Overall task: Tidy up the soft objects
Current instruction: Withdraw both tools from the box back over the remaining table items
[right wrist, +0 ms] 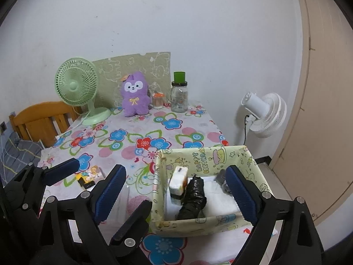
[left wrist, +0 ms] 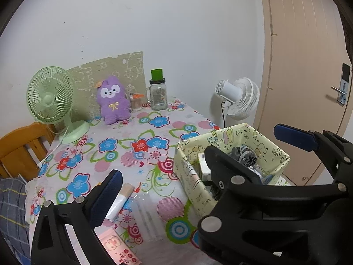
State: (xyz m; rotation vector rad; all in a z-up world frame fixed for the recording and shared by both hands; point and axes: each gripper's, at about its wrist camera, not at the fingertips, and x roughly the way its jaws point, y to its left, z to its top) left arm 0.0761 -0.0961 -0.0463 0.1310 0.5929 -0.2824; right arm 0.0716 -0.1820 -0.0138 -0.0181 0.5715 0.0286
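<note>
A pale yellow cartoon-print box [right wrist: 207,161] [left wrist: 189,161] stands at the table's near right corner. It holds a white tissue pack [right wrist: 178,180], a black rolled bag [right wrist: 193,195], white cloth [right wrist: 218,196] and grey socks [left wrist: 246,155]. My right gripper [right wrist: 176,192] is open and empty, its fingers straddling the box from above. My left gripper [right wrist: 97,176] is open and empty, left of the box over the cloth. A white roll of bags [left wrist: 120,201] lies near its left finger [left wrist: 106,196]. A purple plush toy [left wrist: 113,100] [right wrist: 134,95] sits at the back.
A green desk fan [left wrist: 49,101], a glass jar with green lid [left wrist: 157,92] and a small toothpick jar [left wrist: 136,101] stand at the back. Small packets [right wrist: 91,176] and a pink packet [left wrist: 117,247] lie near the front. A white floor fan [right wrist: 263,114] and a door stand right, a wooden chair [right wrist: 42,119] left.
</note>
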